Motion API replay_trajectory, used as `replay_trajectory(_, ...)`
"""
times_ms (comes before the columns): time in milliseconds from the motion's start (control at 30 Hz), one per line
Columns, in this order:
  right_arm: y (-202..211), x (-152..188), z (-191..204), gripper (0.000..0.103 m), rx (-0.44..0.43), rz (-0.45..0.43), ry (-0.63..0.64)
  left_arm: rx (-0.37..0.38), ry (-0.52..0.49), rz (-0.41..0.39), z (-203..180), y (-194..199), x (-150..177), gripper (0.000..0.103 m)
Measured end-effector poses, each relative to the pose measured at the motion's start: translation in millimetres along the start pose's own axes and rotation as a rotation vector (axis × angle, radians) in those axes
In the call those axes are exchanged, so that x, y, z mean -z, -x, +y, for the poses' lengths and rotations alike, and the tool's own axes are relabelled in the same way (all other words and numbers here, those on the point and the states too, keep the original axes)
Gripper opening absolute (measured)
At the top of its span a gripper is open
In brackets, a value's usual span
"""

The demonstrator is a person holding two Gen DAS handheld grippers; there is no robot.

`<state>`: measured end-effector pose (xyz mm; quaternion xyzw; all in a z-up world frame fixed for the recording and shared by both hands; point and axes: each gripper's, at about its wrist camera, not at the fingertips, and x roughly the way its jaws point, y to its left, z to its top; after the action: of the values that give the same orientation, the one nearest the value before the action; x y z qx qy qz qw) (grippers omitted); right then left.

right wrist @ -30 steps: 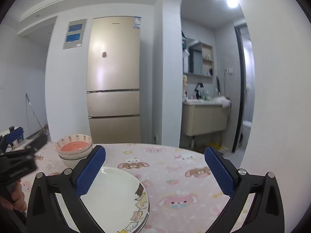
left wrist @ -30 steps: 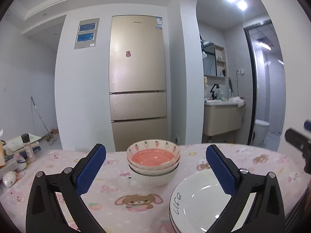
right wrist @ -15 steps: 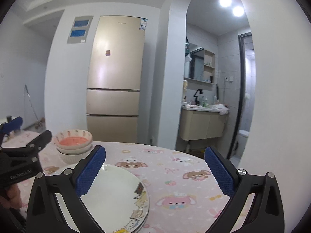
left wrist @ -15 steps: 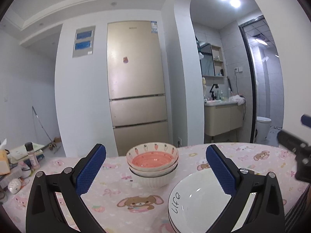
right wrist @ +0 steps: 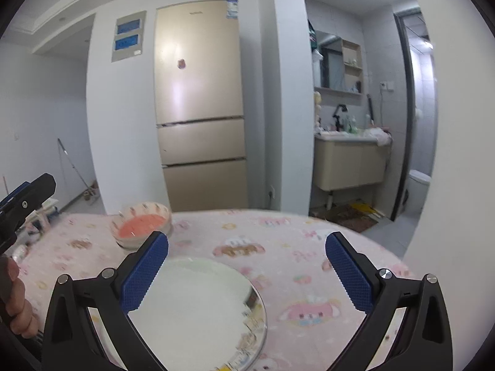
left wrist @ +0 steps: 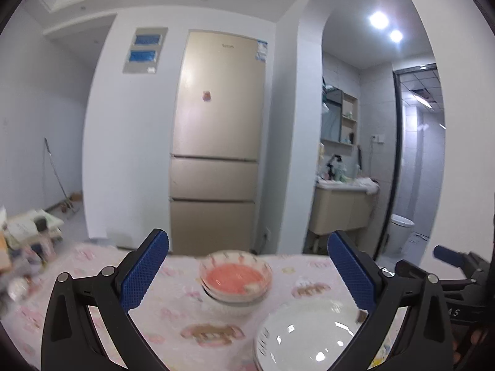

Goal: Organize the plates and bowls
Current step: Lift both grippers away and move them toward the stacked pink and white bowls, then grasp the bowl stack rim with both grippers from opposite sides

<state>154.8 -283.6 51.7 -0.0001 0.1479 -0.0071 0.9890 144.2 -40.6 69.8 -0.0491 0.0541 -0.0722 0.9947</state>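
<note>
A stack of bowls (left wrist: 235, 284) with a pink inside and strawberry rim stands on the pink cartoon tablecloth (left wrist: 198, 337). To its right lies a stack of white plates (left wrist: 306, 337). My left gripper (left wrist: 247, 269) hovers open above the table, bowls between its fingers in view, nothing held. In the right wrist view the white plates (right wrist: 198, 312) lie near, under the open right gripper (right wrist: 246, 262); the bowls (right wrist: 142, 224) stand farther back left. The right gripper's body (left wrist: 458, 281) shows at the left view's right edge, the left gripper's body (right wrist: 24, 201) at the right view's left edge.
A gold fridge (left wrist: 216, 142) stands behind the table, a bathroom doorway with a vanity (left wrist: 343, 207) to its right. Bottles and clutter (left wrist: 27, 247) crowd the table's left end. A person's hand (right wrist: 15, 306) grips the left tool. The table's rounded far edge (right wrist: 340, 225) curves right.
Both grippers have tilted and shifted; the views are blurred with motion. The bowls and plates stay where they were. Both grippers remain open and empty.
</note>
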Motion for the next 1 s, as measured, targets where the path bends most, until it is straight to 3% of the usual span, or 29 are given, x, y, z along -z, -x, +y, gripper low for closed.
replay_trajectory(200, 0, -66, 25, 0.103, -0.077, -0.051, -0.004, -0.065, 0.044, -0.074, 20, -3, -58, 0.103)
replay_trajectory(300, -12, -97, 34, 0.103, -0.098, -0.082, -0.038, -0.069, 0.058, -0.071, 28, -15, -88, 0.103)
replay_trajectory(533, -73, -143, 69, 0.103, -0.181, -0.031, -0.063, -0.099, 0.085, -0.081, 46, -40, -129, 0.103)
replay_trajectory(633, -98, -146, 84, 0.103, -0.177, -0.016, -0.055, -0.110, 0.112, -0.026, 62, -60, -123, 0.103)
replay_trajectory(800, -146, -121, 93, 0.103, -0.188, 0.060, -0.091, -0.135, 0.181, 0.119, 94, -110, -75, 0.103)
replay_trajectory(900, -177, -95, 100, 0.103, -0.148, 0.139, -0.050, -0.149, 0.176, 0.259, 105, -148, -36, 0.103)
replay_trajectory(1000, -205, -74, 102, 0.103, -0.184, 0.237, -0.043, -0.112, 0.208, 0.424, 113, -185, 0, 0.103)
